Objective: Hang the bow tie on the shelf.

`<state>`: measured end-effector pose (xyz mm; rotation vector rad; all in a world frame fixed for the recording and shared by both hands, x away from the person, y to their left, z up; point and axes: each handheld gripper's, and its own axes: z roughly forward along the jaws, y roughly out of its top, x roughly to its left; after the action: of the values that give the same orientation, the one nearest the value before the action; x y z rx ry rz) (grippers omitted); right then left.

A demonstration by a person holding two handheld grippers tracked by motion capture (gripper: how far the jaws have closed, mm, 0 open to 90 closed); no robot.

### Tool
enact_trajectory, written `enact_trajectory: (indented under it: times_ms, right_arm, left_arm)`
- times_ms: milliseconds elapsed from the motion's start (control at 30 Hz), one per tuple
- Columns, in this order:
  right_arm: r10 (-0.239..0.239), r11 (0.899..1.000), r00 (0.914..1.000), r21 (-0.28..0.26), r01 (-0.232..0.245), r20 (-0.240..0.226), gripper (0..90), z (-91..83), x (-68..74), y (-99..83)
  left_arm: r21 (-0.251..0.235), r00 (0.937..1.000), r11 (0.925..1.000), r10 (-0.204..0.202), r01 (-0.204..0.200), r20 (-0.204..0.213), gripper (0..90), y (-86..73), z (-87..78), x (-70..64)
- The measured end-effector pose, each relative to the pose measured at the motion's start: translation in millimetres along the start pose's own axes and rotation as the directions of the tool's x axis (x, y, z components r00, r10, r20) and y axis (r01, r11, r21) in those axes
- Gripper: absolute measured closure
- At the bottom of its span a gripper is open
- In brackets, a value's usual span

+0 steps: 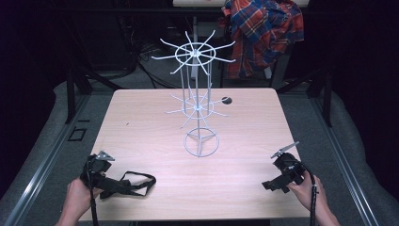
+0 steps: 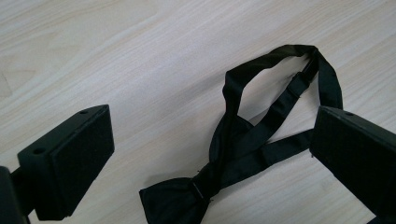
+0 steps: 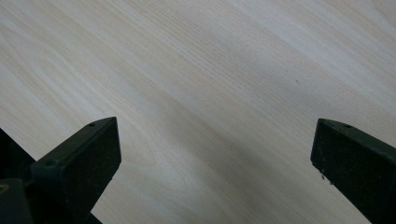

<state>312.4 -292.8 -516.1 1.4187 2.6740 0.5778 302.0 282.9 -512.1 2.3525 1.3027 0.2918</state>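
We see the left gripper point(image 2: 210, 154), jaws apart, over a black fabric bow tie point(image 2: 243, 154); the right gripper point(image 3: 215, 168), jaws apart, is well right of it.

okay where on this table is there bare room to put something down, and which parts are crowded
Bare wood lies between the wire rack's ring base and the near table edge, bordered by the bow tie and the right hand-held gripper. The strips either side of the rack are free too. It is crowded at the near left corner, where the left hand-held gripper hangs open over the tie.
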Motion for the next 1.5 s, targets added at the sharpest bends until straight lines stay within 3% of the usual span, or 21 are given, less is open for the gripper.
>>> enact_trajectory:
  times_ms: [100, 400, 700, 900, 1300, 1500]
  right_arm:
    - [-0.020, 1.000, 0.9998, 0.023, 0.020, 0.000, 1.4, -1.5, -0.9, 1.1]
    - [-0.023, 0.999, 0.9997, 0.026, 0.023, 0.002, 1.8, -1.5, -1.4, 0.9]
    - [-0.020, 0.999, 0.9998, 0.039, 0.020, 0.003, 2.5, -0.9, -0.3, 1.4]
    - [-0.022, 0.999, 0.9998, 0.041, 0.022, 0.000, 2.8, -0.2, -0.3, 1.7]
    - [-0.029, 0.998, 0.9996, 0.052, 0.029, 0.004, 3.2, 0.9, -0.6, 1.7]
    - [-0.033, 0.998, 0.9994, 0.056, 0.032, 0.007, 3.5, 0.8, -0.5, 1.9]
  left_arm:
    - [0.012, 0.9998, 0.9999, -0.008, 0.008, -0.015, 0.0, 0.8, 2.3, -1.3]
    - [0.016, 0.9992, 0.9997, -0.017, 0.018, -0.036, 3.0, 2.3, 6.7, -2.6]
    - [0.018, 0.9980, 0.9997, 0.016, -0.015, -0.061, 32.3, 5.0, 11.2, -8.0]
    - [0.009, 0.9978, 0.9993, 0.038, -0.037, -0.054, 49.0, 7.0, 13.4, -12.8]
    - [0.018, 0.9937, 0.9963, 0.086, -0.085, -0.072, 66.9, 9.9, 18.6, -20.0]
    - [0.016, 0.9948, 0.9966, 0.082, -0.081, -0.061, 85.4, 8.6, 18.2, -18.4]
